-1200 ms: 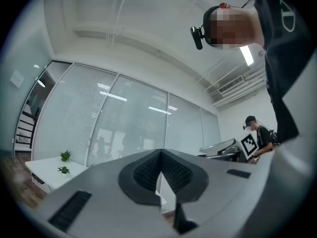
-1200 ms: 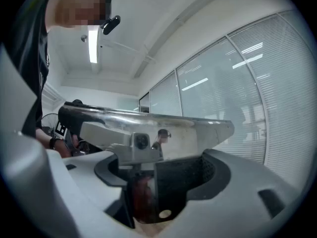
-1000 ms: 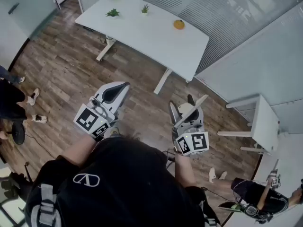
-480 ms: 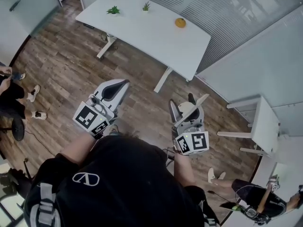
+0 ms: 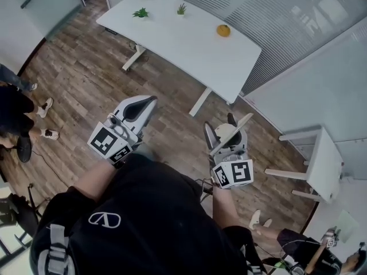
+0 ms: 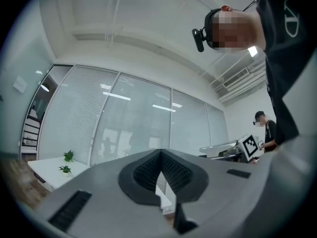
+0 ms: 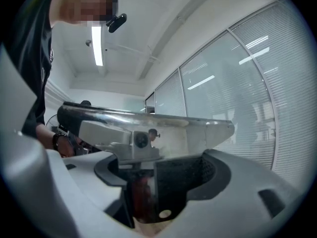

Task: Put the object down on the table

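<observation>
My right gripper [image 5: 225, 129] is shut on a flat metal tool [image 5: 239, 128] with a shiny blade that sticks out to the right. In the right gripper view the blade [image 7: 148, 125] lies crosswise above the jaws and a dark red handle [image 7: 141, 195] sits between the pads. My left gripper [image 5: 138, 109] is shut with nothing in it; its ribbed pads [image 6: 148, 170] meet. Both grippers hang over the wooden floor, well short of the white table [image 5: 189, 42] at the top of the head view. An orange object [image 5: 223, 31] lies on that table.
Three small potted plants [image 5: 141, 13] stand at the table's far left end. A glass wall with blinds [image 5: 275, 16] runs behind it. A small white side table [image 5: 322, 160] stands at the right. People stand at the left edge [image 5: 12, 105] and at the bottom right [image 5: 312, 255].
The head view has shifted slightly, so the table sits a little further right. The person at the left edge has moved. Both grippers keep their places and their hold.
</observation>
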`<state>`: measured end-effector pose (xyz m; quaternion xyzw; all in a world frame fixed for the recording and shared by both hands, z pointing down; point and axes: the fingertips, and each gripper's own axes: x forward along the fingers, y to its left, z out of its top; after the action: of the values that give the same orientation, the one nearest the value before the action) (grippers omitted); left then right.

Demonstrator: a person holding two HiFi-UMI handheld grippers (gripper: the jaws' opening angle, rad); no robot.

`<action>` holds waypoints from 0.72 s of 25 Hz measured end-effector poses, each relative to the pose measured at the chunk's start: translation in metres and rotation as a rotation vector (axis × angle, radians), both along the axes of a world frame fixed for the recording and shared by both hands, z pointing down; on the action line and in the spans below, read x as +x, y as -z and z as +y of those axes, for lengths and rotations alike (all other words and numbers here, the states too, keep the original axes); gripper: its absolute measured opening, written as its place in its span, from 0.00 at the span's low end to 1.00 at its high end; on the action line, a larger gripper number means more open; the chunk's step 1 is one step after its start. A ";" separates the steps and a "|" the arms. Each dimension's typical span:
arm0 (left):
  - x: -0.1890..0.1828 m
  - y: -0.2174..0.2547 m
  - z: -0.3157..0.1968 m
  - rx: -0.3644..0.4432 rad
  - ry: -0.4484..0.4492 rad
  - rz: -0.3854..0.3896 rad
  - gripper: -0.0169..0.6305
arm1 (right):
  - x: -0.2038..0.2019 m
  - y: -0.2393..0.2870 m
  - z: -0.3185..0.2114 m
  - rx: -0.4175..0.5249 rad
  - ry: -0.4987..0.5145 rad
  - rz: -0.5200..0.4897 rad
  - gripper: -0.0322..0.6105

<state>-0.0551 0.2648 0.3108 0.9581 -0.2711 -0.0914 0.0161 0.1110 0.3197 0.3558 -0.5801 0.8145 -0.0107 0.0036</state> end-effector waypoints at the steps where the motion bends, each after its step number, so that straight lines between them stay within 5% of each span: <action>1: 0.003 0.000 -0.006 -0.001 0.002 -0.003 0.03 | 0.003 -0.002 -0.005 -0.001 0.001 -0.001 0.55; 10: 0.022 -0.010 -0.106 0.005 -0.018 0.011 0.03 | 0.027 -0.010 -0.090 0.000 -0.026 0.020 0.55; 18: 0.035 -0.012 -0.269 0.012 -0.103 0.020 0.03 | 0.036 -0.015 -0.237 -0.009 -0.106 0.053 0.54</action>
<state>-0.0198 -0.0042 0.3227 0.9698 -0.2209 -0.1015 0.0179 0.1473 0.0825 0.3706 -0.6223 0.7825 0.0013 -0.0199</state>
